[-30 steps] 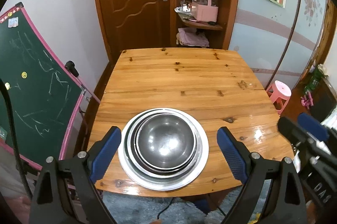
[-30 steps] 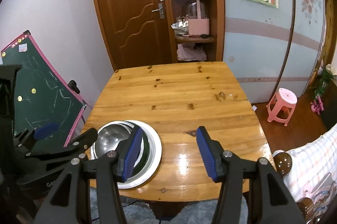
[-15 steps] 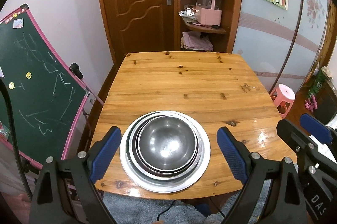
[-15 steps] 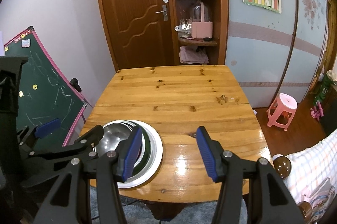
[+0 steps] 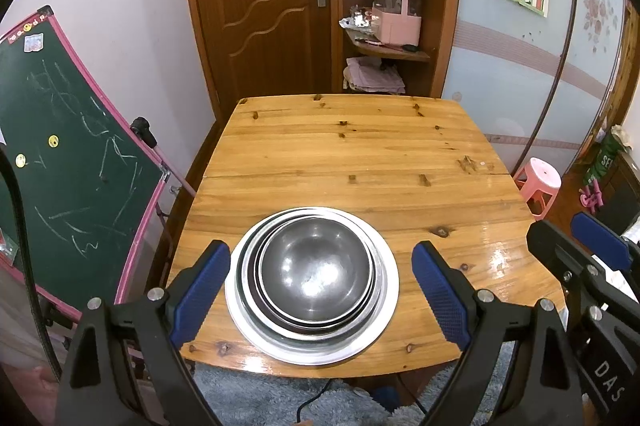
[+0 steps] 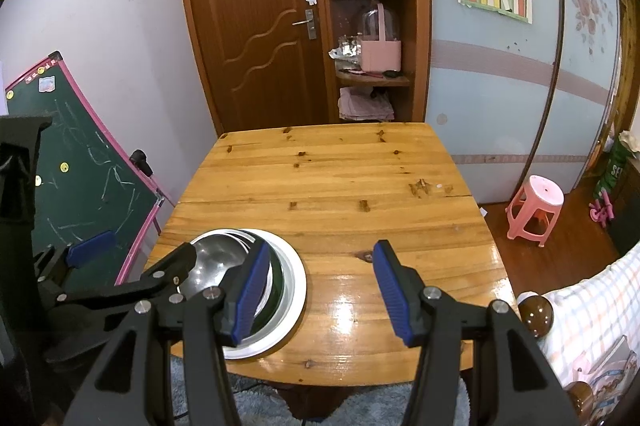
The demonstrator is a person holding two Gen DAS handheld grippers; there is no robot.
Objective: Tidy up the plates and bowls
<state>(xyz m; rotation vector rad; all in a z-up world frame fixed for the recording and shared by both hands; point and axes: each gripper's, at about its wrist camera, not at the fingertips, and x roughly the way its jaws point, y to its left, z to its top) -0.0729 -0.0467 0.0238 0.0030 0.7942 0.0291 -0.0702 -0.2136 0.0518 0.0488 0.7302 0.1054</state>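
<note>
Left wrist view: I hold the left gripper (image 5: pixel 320 290) above the near edge of the wooden table (image 5: pixel 352 153), pointed down at the stacked dishes. Its two blue-padded tongs stand wide apart, one on each side of the stack, clear of it and clamped on nothing. The stack sits at the near left part of the table: a steel bowl (image 5: pixel 316 270) nests uppermost, inside further shallow steel bowls and plates (image 5: pixel 250 266) whose number I cannot tell, all resting on a wide white plate (image 5: pixel 390 290) at the bottom. The rest of the tabletop beyond the stack is bare wood with dark knots.

Right wrist view: I hold the right gripper (image 6: pixel 316 290) over the near middle of the table, to the right of the stack. Its tongs are apart, with only glossy tabletop between them; they grip nothing. The left tong overlaps the right rim of the white plate in this view, though whether it touches I cannot tell.

Surroundings: a green chalkboard (image 5: pixel 68 145) leans at the far left, a wooden door (image 5: pixel 260 5) and corner shelf (image 5: pixel 388 45) stand beyond the table's far edge, and a pink stool (image 6: pixel 536 205) stands on the floor at the right.
</note>
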